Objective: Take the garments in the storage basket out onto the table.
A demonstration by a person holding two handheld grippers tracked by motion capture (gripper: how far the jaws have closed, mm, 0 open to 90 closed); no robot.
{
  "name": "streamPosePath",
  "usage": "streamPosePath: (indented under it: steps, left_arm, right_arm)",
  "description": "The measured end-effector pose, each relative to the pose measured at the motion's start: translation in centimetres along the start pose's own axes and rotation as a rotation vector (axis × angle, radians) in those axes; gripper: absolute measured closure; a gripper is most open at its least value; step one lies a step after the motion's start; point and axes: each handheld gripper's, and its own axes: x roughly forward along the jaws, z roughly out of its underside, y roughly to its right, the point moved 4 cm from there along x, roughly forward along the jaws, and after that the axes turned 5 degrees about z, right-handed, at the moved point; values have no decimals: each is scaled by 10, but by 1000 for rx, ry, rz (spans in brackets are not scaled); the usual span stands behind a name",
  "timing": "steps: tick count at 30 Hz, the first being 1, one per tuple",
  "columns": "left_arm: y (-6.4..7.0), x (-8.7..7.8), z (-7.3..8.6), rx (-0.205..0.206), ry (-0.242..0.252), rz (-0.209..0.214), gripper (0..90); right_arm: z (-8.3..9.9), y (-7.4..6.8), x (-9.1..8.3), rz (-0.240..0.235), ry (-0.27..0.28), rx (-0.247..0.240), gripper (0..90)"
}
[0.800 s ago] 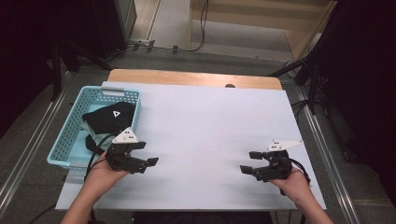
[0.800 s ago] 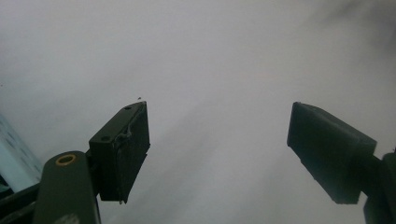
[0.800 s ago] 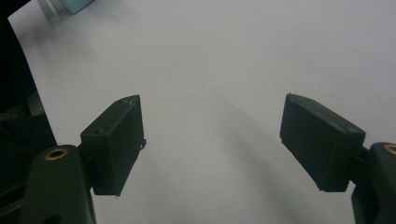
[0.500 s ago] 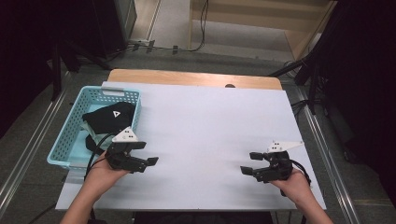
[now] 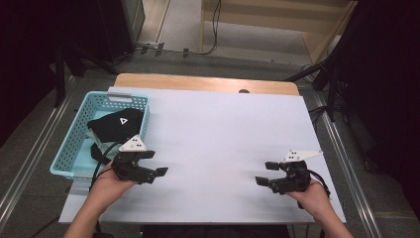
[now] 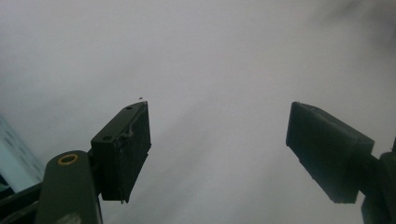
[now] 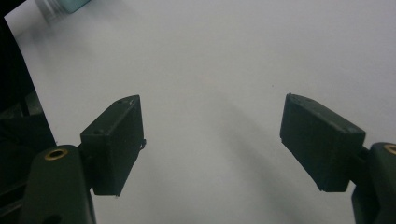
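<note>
A light blue basket (image 5: 74, 144) stands at the table's left edge and holds a black cloth (image 5: 116, 124) with a white triangle mark. My left gripper (image 5: 157, 166) rests low over the white table just right of the basket, held in a hand, its jaws wide apart with nothing between them (image 6: 217, 149). My right gripper (image 5: 265, 173) sits near the front right of the table, also in a hand, jaws spread and empty (image 7: 210, 144). Both point toward the table's middle.
The white table top (image 5: 218, 134) has a wooden strip (image 5: 208, 83) along its far edge. Metal rails run along both sides. A sliver of the basket (image 6: 11, 158) shows at the left of the left gripper view.
Both hands and grippers stay almost where they were; the right gripper has shifted very slightly.
</note>
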Motion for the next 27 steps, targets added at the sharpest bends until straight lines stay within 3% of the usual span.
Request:
streamPosePath:
  steps: [27]
  left_arm:
    - [0, 0, -2, -5, -22, -2, 226]
  right_arm:
    - [0, -1, 2, -3, -8, -6, 200]
